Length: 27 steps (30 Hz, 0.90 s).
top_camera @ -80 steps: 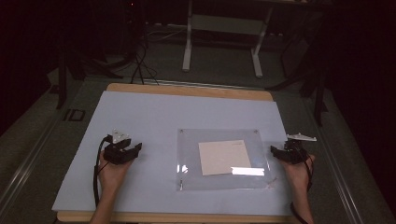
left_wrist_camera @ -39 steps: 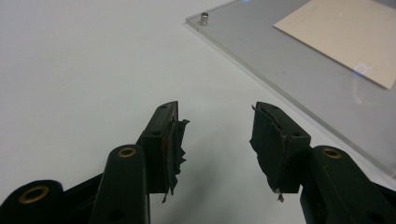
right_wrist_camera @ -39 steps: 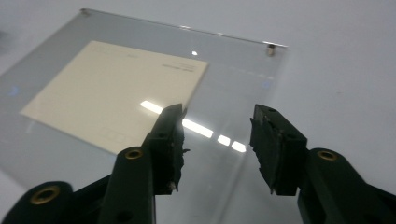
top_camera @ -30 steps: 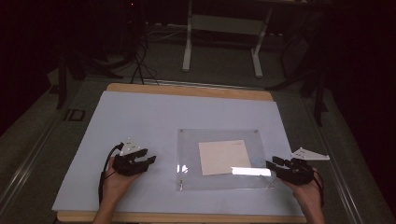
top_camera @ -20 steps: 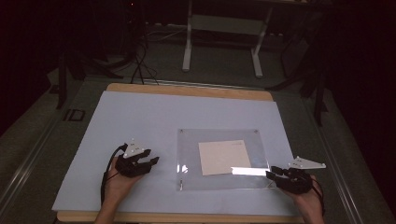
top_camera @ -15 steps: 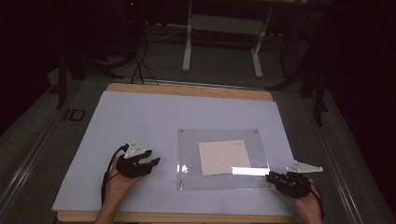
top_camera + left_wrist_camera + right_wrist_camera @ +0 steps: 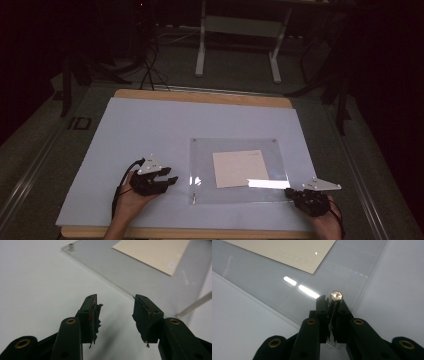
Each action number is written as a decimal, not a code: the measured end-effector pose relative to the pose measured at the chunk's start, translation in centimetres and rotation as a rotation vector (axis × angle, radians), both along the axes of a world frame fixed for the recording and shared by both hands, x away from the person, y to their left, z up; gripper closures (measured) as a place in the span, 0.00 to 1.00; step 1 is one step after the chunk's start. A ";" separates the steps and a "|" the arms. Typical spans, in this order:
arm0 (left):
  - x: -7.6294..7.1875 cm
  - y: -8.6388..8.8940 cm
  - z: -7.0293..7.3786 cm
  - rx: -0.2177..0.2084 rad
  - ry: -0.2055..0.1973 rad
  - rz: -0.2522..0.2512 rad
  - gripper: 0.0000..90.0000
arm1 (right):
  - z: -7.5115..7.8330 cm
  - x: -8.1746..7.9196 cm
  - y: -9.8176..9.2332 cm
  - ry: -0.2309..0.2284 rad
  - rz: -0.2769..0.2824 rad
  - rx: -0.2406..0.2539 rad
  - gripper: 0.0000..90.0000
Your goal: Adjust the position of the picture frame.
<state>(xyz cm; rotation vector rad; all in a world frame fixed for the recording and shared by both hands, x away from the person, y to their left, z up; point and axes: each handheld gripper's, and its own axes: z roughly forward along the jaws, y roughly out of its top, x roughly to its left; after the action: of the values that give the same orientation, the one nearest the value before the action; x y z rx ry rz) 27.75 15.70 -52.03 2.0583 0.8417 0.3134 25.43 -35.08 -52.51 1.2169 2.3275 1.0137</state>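
Both grippers dropped toward us | right gripper jaws clenched on corner standoff of acrylic sheet | left gripper jaws released, sheet edge just ahead

On the worktop a clear plate lies right of centre, toward the near edge, with a paper sheet at its middle. The left tool sits just left of the plate's near left corner. The right tool meets the near right corner, at a small stud.
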 end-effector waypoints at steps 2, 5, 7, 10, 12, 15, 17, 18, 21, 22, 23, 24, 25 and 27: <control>-0.1 -0.3 0.0 -0.003 -0.001 -0.025 0.61 | 0.0 0.0 0.0 0.001 -0.001 0.004 0.94; -0.5 -0.7 0.0 -0.014 -0.001 -0.067 0.61 | -0.1 0.0 -0.1 0.004 -0.002 0.014 0.94; -0.7 -0.9 0.0 -0.001 -0.004 -0.092 0.62 | -0.1 0.0 -0.1 0.005 -0.002 0.017 0.94; -0.8 -1.0 -0.1 -0.006 0.001 -0.135 0.64 | -0.1 0.0 -0.1 0.006 -0.002 0.019 0.93; -0.9 -1.3 -0.1 -0.012 0.004 -0.167 0.65 | -0.1 0.0 -0.1 0.006 -0.001 0.020 0.93; -1.1 -1.8 -0.2 -0.015 0.003 -0.215 0.66 | -0.1 0.0 -0.2 0.007 -0.001 0.020 0.93; -1.2 -2.2 -0.3 -0.008 -0.002 -0.241 0.66 | -0.1 0.0 -0.2 0.007 -0.001 0.023 0.93; -1.2 -2.2 -0.3 -0.008 -0.002 -0.241 0.66 | -0.1 0.0 -0.2 0.008 0.000 0.025 0.93; -1.6 -3.2 -0.3 -0.002 -0.004 -0.301 0.66 | -0.1 0.0 -0.2 0.007 -0.002 0.029 0.93; -1.6 -3.2 -0.3 -0.002 -0.004 -0.301 0.66 | -0.1 0.0 -0.2 0.007 -0.002 0.029 0.93; -1.6 -3.5 -0.4 0.020 -0.009 -0.306 0.67 | -0.1 0.0 -0.2 0.008 -0.003 0.030 0.93; -1.5 -3.5 -0.5 0.018 -0.003 -0.306 0.67 | -0.1 0.0 -0.2 0.008 -0.003 0.030 0.93; -1.4 -3.5 -0.5 0.019 0.000 -0.310 0.67 | -0.1 0.0 -0.2 0.008 -0.003 0.031 0.93; -1.5 -3.5 -0.5 0.020 -0.002 -0.319 0.70 | -0.1 0.1 -0.2 0.008 -0.003 0.033 0.93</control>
<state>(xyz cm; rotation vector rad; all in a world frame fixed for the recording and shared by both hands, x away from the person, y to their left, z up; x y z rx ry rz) 26.29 12.18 -52.56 2.1696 0.4986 0.1481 25.49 -35.33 -52.64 1.2390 2.3234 1.0517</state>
